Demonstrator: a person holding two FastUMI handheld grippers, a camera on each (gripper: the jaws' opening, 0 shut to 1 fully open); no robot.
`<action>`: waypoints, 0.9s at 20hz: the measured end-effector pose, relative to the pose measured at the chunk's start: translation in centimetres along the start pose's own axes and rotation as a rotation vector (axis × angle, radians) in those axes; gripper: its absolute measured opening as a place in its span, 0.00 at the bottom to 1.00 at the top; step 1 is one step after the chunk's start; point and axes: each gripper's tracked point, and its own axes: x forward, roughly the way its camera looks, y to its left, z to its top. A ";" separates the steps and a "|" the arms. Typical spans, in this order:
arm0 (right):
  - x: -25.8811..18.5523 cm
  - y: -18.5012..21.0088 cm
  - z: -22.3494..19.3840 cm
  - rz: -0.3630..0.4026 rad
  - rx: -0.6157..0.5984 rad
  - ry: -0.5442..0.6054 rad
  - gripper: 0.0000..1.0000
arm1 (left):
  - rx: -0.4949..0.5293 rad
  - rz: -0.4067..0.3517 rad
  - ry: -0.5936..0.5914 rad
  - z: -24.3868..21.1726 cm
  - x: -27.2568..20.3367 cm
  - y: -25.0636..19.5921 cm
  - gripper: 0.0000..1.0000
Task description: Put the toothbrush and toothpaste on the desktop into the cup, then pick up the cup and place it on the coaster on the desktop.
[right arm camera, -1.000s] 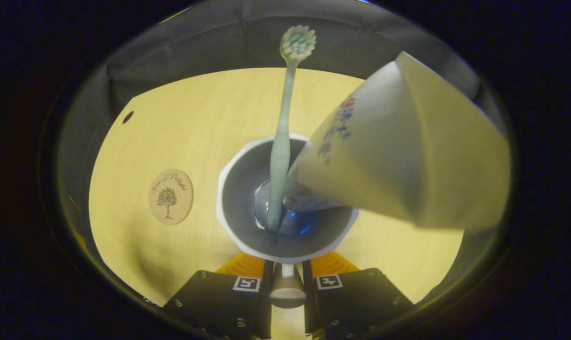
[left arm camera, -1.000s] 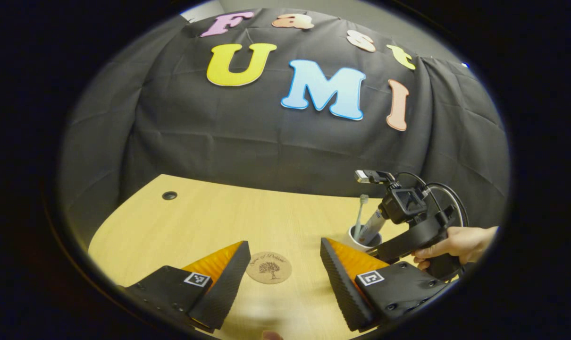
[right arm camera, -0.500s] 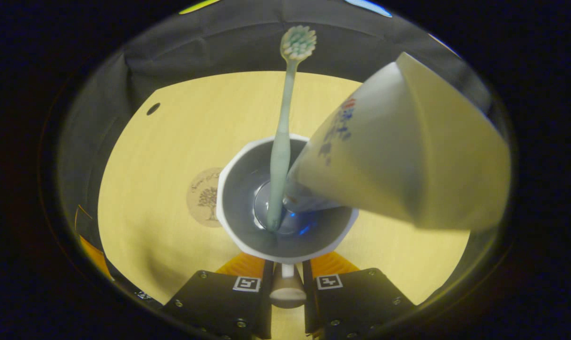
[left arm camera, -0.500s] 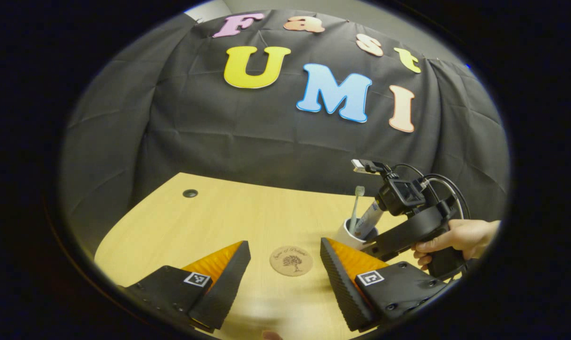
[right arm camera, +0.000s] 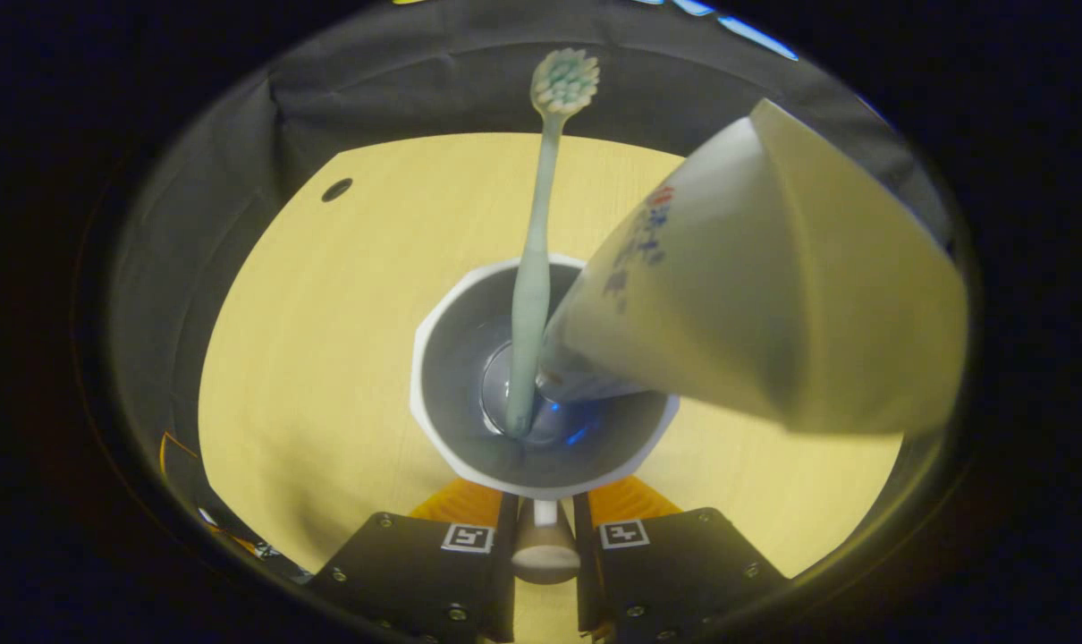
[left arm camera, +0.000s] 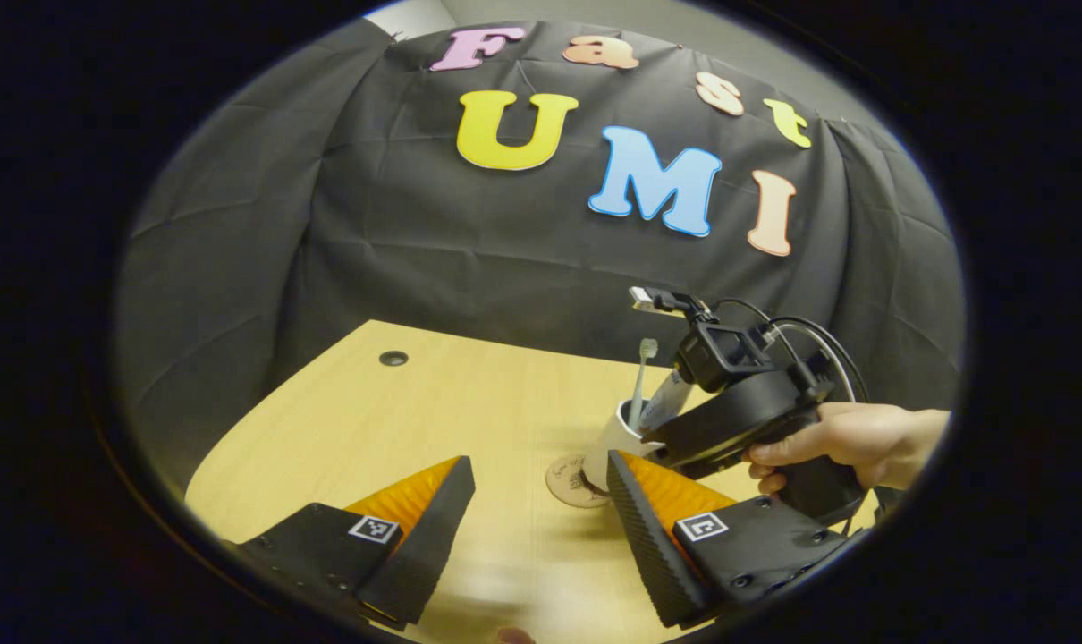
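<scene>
Since toothbrush (right arm camera: 532, 295) and toothpaste (right arm camera: 756, 295) stand inside cup (right arm camera: 434, 402), load rides upright. Right gripper (right arm camera: 545, 514) clamped on cup handle, cup over coaster (left arm camera: 570, 474); contact unclear. Left gripper (left arm camera: 532, 528) wide open, empty, held aside.

A white cup (right arm camera: 541, 465) with a faceted rim and a grey interior is seen from above in the right gripper view. A pale green toothbrush (right arm camera: 536, 268) is stood in it, bristle head up, its handle end resting on the cup's bottom. A white toothpaste tube (right arm camera: 756, 286) with blue and red print is leaned in beside it, cap down. In the left gripper view, the cup (left arm camera: 619, 438) is seen over a round cork coaster (left arm camera: 572, 478) printed with a tree; whether the two touch cannot be told.
</scene>
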 end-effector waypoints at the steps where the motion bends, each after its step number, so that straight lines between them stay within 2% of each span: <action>1: 0.1 0.3 0.2 0.002 -0.005 0.003 0.28 | 0.000 0.002 0.001 0.0 -0.2 0.1 0.94; 12: 2.8 3.0 1.3 -0.017 -0.036 0.040 0.28 | -0.010 0.017 0.009 -0.7 -1.0 1.8 0.97; 13: 3.1 3.2 1.5 -0.020 -0.043 0.038 0.24 | -0.012 0.019 0.011 -0.7 -0.8 2.0 0.97; 16: 3.4 4.1 1.5 -0.020 -0.050 0.043 0.32 | -0.019 0.022 0.016 -0.8 -0.4 2.2 0.97; 18: 2.4 3.3 1.5 -0.010 -0.045 0.038 0.30 | -0.020 0.024 0.013 -0.8 0.0 2.4 0.97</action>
